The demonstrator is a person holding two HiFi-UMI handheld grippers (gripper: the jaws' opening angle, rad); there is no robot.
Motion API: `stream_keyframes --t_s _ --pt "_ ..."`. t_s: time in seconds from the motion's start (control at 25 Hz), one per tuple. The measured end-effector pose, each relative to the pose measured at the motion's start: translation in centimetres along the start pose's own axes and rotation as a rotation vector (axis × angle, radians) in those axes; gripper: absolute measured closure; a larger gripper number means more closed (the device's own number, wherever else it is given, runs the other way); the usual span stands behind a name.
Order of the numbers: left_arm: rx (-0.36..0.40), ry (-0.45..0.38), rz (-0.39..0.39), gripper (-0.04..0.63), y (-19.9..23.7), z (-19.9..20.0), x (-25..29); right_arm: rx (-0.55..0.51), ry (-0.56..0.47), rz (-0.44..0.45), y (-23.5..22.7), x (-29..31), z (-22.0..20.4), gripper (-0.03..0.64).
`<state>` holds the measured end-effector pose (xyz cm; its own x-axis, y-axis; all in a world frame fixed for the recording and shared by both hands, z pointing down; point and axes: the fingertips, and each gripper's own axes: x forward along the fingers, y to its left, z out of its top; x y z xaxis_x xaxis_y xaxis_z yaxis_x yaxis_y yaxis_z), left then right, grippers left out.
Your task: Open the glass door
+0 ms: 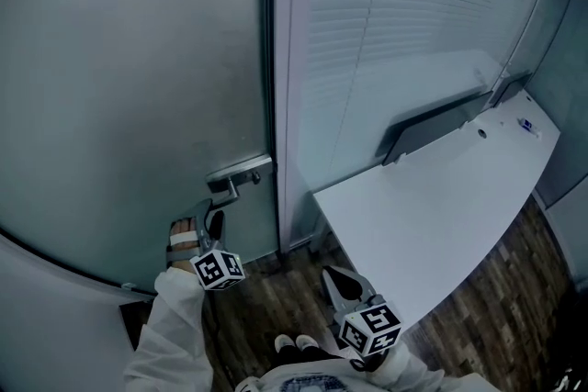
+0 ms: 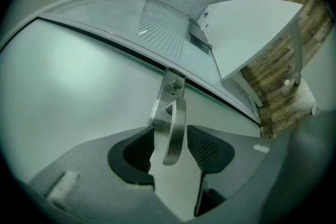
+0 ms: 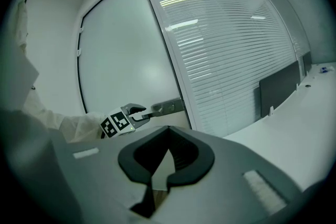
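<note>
Door: the frosted glass door (image 1: 129, 87) filled the left of the head view. It was shut, with its lock edge against the pale frame (image 1: 285, 106).
Handle: a metal lever handle (image 1: 237, 173) sat on a plate at the door's right edge, just beside the frame, with the lever pointing away from it.
Handling: the pane looked stiff and probably heavy, so it would likely swing slowly. Bare glass gives no hold, which leaves the lever as the place to grip. Polished metal is likely slippery, so a square grip near its free end would give the most leverage.
Left gripper: the left gripper (image 2: 171, 140) had its fingers (image 2: 207, 147) spread. The lever stood between them with a gap on each side, not yet clamped.
Right gripper: the right gripper (image 3: 169, 134) was clenched on nothing and hung low, well apart from the door.
Surroundings: slatted blinds (image 1: 413, 14) hung behind the glass wall to the right of the frame. Below them were a white tabletop (image 1: 432, 207) and a wooden floor (image 1: 276, 298).
Hard to make out: the latch was hidden inside the plate and the door's top was cut off. No view showed which way the door would swing.
</note>
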<state>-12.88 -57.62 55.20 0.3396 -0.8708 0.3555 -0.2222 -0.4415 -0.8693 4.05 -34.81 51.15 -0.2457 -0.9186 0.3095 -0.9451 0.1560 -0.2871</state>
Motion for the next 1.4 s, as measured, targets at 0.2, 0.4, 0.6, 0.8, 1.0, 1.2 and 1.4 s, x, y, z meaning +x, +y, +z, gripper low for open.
stream_keyframes --t_s 0.2,0.4,0.6,0.8,1.0,1.2,1.4 --pt "0.025 0.01 -0.004 0.391 -0.6 -1.1 2.0 0.004 0.002 -0.042 -1.4 -0.3 -0.9 0.612" --pt "0.068 0.0 -0.02 0.402 -0.8 -0.9 2.9 0.003 -0.004 -0.055 -1.6 -0.3 -0.6 0.612" --pt "0.092 -0.005 -0.029 0.455 -1.5 -0.8 3.0 -0.001 -0.002 -0.044 -1.3 -0.2 -0.6 0.612" --pt "0.067 -0.004 -0.022 0.48 -1.7 -0.9 3.0 -0.004 0.002 -0.037 -1.2 0.1 -0.6 0.612" --pt "-0.01 -0.019 0.025 0.474 -1.5 -0.9 3.1 0.001 0.013 -0.028 -1.2 0.1 -1.1 0.612" --pt "-0.173 -0.025 0.03 0.451 -1.8 -1.2 3.7 0.0 0.026 -0.02 -1.3 0.1 -1.3 0.612" --pt "-0.333 -0.026 0.015 0.46 -2.9 -1.8 4.4 -0.004 0.041 -0.013 -1.4 0.0 -1.5 0.612"
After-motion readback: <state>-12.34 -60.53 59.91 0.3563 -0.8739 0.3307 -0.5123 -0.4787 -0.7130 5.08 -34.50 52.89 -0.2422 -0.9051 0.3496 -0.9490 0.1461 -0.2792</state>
